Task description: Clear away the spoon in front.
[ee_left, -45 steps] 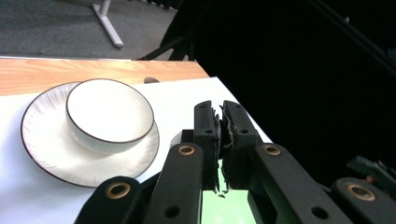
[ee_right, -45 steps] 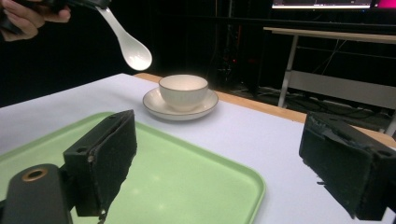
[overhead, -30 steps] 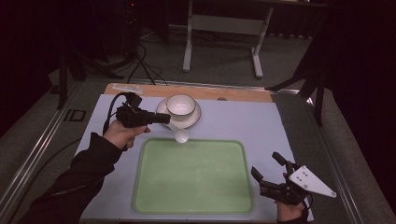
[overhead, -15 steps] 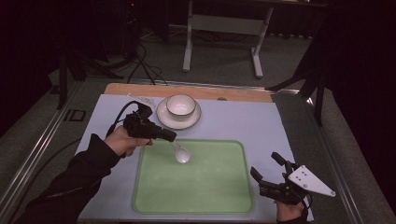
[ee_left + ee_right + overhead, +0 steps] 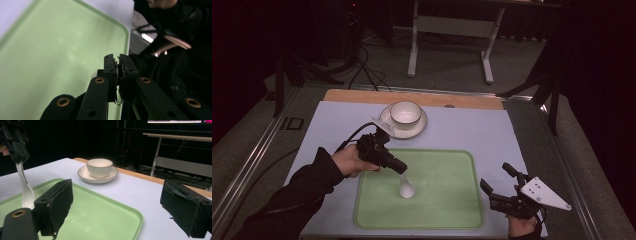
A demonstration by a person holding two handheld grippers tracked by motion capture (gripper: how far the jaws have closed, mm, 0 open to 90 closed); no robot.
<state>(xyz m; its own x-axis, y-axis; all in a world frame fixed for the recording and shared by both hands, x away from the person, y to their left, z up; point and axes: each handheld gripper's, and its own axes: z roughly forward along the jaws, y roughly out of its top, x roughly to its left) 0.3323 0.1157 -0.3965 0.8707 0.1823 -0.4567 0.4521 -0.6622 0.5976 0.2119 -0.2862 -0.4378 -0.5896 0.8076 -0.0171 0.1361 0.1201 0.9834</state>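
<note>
My left gripper point(image 5: 400, 168) is shut on the handle of a white spoon point(image 5: 406, 189). The spoon hangs almost upright, bowl down, over the left middle of the green tray point(image 5: 447, 210); whether it touches the tray I cannot tell. In the right gripper view the spoon point(image 5: 25, 191) stands at far left under the left gripper point(image 5: 13, 142). In the left gripper view the jaws are pressed together above the tray point(image 5: 50, 50). My right gripper point(image 5: 495, 176) is open at the tray's front right corner, nothing between its fingers point(image 5: 56, 205).
A white cup point(image 5: 406, 112) sits on a white saucer point(image 5: 387, 120) behind the tray, also seen as cup point(image 5: 99, 167) and saucer point(image 5: 85, 176). The pale blue mat point(image 5: 492, 130) has a wooden strip point(image 5: 462, 100) at the back. A table frame point(image 5: 449, 25) stands on the floor beyond.
My left gripper has carried the spoon from beside the saucer toward the person and out over the tray, lowering it. The right gripper has stayed put.
</note>
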